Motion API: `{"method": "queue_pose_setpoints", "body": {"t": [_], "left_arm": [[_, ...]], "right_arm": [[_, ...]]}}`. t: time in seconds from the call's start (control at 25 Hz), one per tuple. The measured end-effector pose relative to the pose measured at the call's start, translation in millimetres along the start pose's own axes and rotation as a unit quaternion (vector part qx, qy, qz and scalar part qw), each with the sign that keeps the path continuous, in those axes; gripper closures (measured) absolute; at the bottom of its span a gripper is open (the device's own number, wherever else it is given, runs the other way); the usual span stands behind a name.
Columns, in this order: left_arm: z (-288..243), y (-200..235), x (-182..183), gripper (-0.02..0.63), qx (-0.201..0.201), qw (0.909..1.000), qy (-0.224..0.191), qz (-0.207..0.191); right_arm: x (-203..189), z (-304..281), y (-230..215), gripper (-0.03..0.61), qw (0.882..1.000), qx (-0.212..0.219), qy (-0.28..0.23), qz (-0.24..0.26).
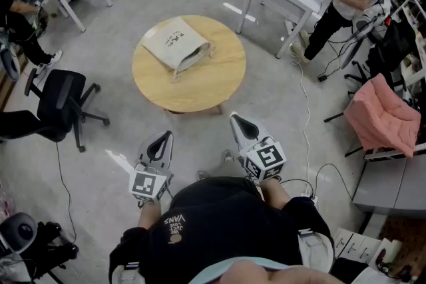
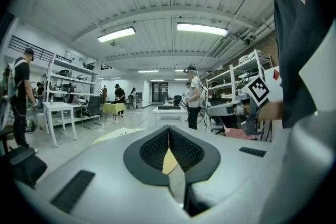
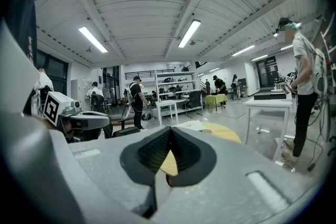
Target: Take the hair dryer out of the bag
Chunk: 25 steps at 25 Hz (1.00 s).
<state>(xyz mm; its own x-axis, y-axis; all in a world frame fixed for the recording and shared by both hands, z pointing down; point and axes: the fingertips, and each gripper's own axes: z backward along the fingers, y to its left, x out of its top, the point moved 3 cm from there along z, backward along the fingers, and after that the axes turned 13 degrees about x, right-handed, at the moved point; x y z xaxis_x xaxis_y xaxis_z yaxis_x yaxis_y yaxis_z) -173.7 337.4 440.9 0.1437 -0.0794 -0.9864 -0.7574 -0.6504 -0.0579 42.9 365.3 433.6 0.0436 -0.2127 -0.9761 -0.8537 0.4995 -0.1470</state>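
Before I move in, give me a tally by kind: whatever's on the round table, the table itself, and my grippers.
Bags: 1, the cream bag, lying on the table
Tables: 1, the round wooden table
Grippers: 2, the left gripper and the right gripper, both shut and empty
Total: 4

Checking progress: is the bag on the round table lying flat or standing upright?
Lying flat: the bag rests on its broad side on the round table.

A black T-shirt bears white lettering. Either side of that shirt, the left tool and right tool are pale grey, black-padded, with black-and-white marker cubes.
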Motion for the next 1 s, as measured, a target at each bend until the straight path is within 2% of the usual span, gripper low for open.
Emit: {"method": "queue_pose_setpoints", "body": {"t": [0.16, 0.44, 0.8, 1.0], "left_arm": [[4.8, 0.6, -7.5, 0.607, -0.015, 0.9999, -0.004, 0.003], [-8.6, -0.7, -8.7, 0.607, -0.017, 0.9998, 0.003, 0.01], [-61.8, 8.5, -0.4, 0.607, -0.006, 0.9998, 0.01, 0.013], [-96.5, 15.4, 3.1, 0.607, -0.002, 1.0, 0.008, 0.0]], "right_arm": [[5.4, -2.5, 5.3, 0.581, 1.0, 0.005, -0.019, 0.002], [2.1, -16.2, -7.5, 0.58, 1.0, 0.011, 0.0, 0.002], [-1.7, -46.0, -46.9, 0.58, 0.999, 0.032, 0.01, -0.011], [6.0, -65.6, -79.4, 0.58, 0.999, 0.044, 0.009, -0.008]]}}
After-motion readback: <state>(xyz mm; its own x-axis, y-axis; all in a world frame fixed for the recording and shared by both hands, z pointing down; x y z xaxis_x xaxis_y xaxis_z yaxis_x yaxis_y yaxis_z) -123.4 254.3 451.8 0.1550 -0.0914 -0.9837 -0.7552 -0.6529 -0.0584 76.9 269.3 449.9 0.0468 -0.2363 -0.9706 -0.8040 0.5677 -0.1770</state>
